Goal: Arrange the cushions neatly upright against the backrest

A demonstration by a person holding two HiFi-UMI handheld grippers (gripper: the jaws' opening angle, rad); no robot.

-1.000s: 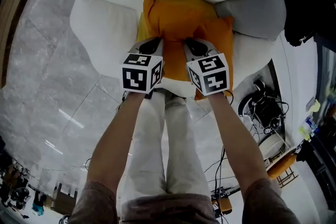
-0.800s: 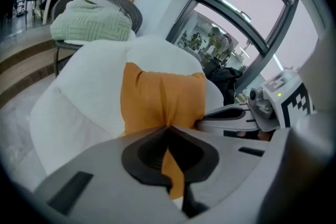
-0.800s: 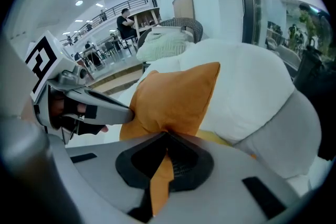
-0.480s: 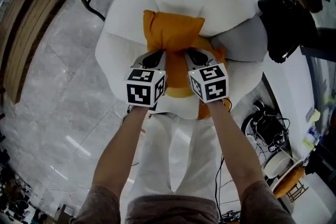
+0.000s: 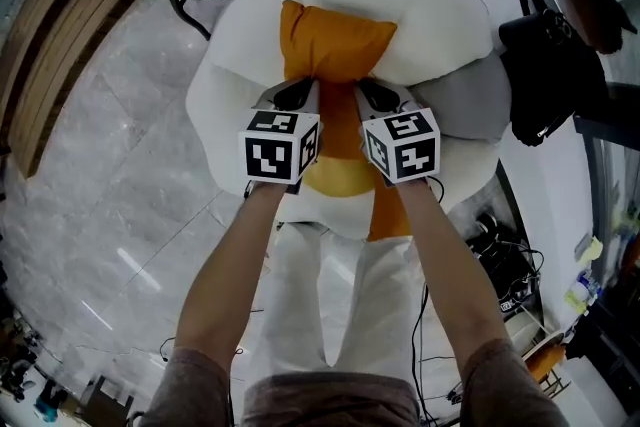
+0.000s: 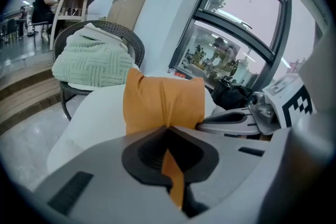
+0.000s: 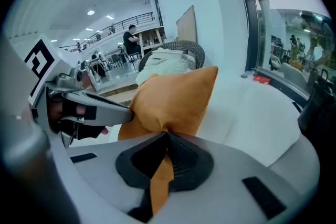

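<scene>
Orange cushion (image 5: 335,40), near edge puckered; L tool (image 5: 306,89) & R tool (image 5: 368,89) clamped on its fabric.

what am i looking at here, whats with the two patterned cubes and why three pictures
No robot: a person holds a claw tool in each hand, and the patterned cubes are part of those tools. One picture comes from a camera on the person's head, looking down; the other two from cameras riding on the left claw and right claw. Both claws are shut on the fabric of one orange cushion, over a white chair. A grey cushion lies on it too.
</scene>
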